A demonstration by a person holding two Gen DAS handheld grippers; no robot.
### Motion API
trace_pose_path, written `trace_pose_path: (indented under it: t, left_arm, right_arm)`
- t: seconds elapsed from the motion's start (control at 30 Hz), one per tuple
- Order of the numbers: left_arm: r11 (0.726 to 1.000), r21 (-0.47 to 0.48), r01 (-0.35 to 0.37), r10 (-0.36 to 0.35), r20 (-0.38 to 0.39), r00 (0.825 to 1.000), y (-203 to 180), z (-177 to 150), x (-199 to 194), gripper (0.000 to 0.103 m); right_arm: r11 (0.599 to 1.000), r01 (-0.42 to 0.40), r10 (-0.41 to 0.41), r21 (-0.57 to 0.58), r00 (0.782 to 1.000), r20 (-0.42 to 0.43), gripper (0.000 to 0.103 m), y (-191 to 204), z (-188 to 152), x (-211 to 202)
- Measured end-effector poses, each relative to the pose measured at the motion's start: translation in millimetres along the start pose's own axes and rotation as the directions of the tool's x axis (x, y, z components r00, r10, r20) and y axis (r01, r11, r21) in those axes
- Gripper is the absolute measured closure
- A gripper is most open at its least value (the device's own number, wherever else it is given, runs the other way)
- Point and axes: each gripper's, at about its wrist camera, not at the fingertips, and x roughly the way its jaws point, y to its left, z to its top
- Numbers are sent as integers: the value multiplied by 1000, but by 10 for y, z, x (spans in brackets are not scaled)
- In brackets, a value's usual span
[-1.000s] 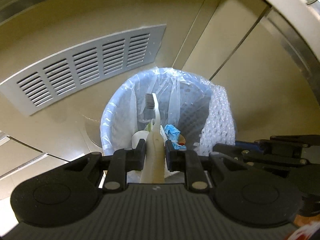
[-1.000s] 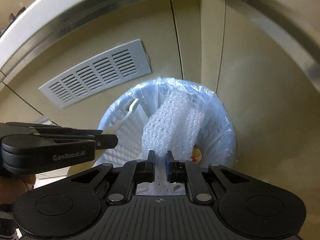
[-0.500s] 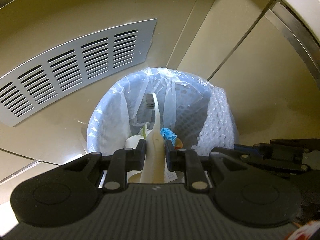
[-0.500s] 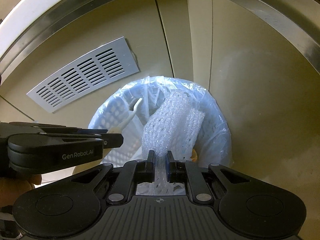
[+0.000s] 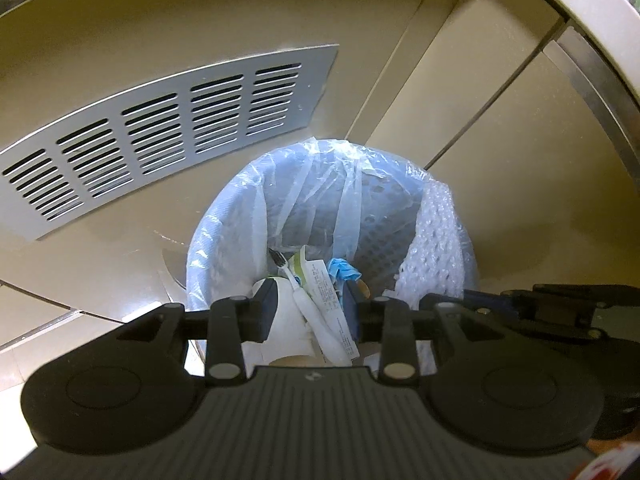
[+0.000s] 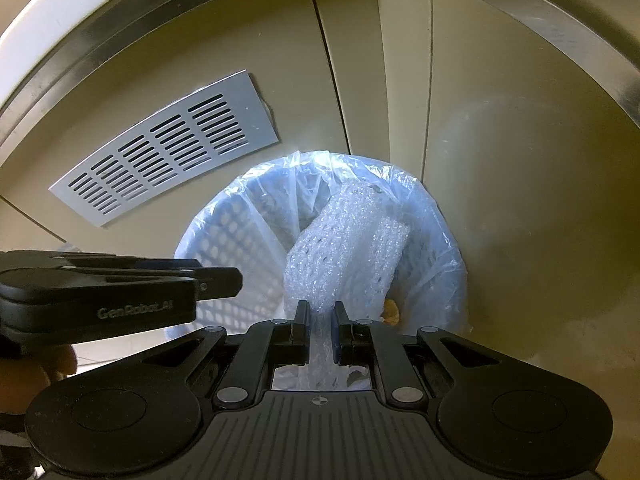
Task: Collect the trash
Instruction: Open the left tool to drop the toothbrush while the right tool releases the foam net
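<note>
A: Left gripper (image 5: 307,307), poised over the lined wastebasket (image 5: 224,224). Jaws just parted, nothing pressed between the pads. Why so?

B: Parted to release. Toothbrush (image 5: 308,304) free of the pads, bristle end up, lying among the rubbish inside the liner, against a white cup (image 5: 286,320) and a printed packet (image 5: 328,300); blue scrap (image 5: 342,272) just beside. Held directly above the mouth so that a dropped item lands inside rather than on the floor tiles (image 5: 100,264).

A: Right gripper (image 6: 321,322)?

B: Clamped on the lower end of a white foam net sleeve (image 6: 344,248). Sleeve upright, leaning on the far wall of the liner bag (image 6: 440,240), bulk already within the rim. Kept pinched, presumably, to steer the springy mesh down before letting go.

A: Remaining hazard?

B: Likely spring-back of the foam over the rim once freed. Vent grille (image 6: 160,148) on the wall behind, clear of both tools.
</note>
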Motion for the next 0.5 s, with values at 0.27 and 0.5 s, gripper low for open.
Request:
trace_pose_path:
  t: [0.27, 0.5]
  left_arm:
    - [1000, -19, -9, 9, 12, 1000, 9, -36, -109, 72]
    - [999, -39, -18, 19, 18, 1000, 44, -67, -145, 72]
  right_arm:
    - [1000, -1, 1, -8, 1000, -2, 93, 33, 24, 16]
    - [1000, -1, 1, -18, 1000, -11, 93, 68, 44, 50]
